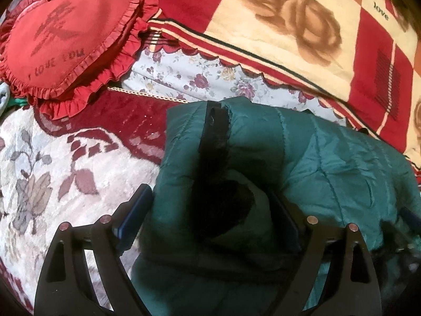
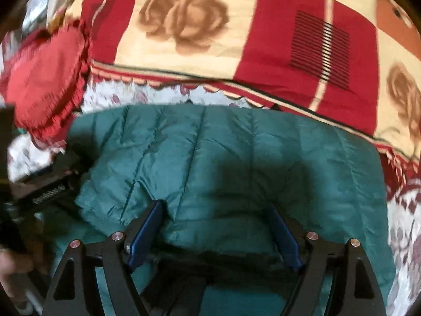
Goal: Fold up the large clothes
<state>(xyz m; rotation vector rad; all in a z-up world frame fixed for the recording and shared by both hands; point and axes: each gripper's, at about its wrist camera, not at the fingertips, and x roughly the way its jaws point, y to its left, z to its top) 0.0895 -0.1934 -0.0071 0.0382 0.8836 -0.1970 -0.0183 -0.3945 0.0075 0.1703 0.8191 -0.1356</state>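
A green quilted jacket (image 1: 329, 158) lies folded into a thick bundle on the bed. A black strip of trim (image 1: 215, 131) and a dark lining show at its left end. My left gripper (image 1: 210, 197) is open wide and straddles that end, with the fabric between the jaws and not pinched. In the right wrist view the jacket (image 2: 236, 144) fills the middle. My right gripper (image 2: 214, 206) is open over its near fold, a puff of fabric sitting loosely between the blue pads (image 2: 147, 226). The left gripper's body (image 2: 44, 184) rests at the jacket's left edge.
A red heart-shaped frilled pillow (image 1: 65, 34) lies at the far left. A red and cream rose blanket (image 1: 289, 26) runs behind the jacket, over a floral sheet (image 1: 197, 79). A plush flowered bedcover (image 1: 52, 179) spreads to the left. A person's hand (image 2: 5, 268) shows at the lower left.
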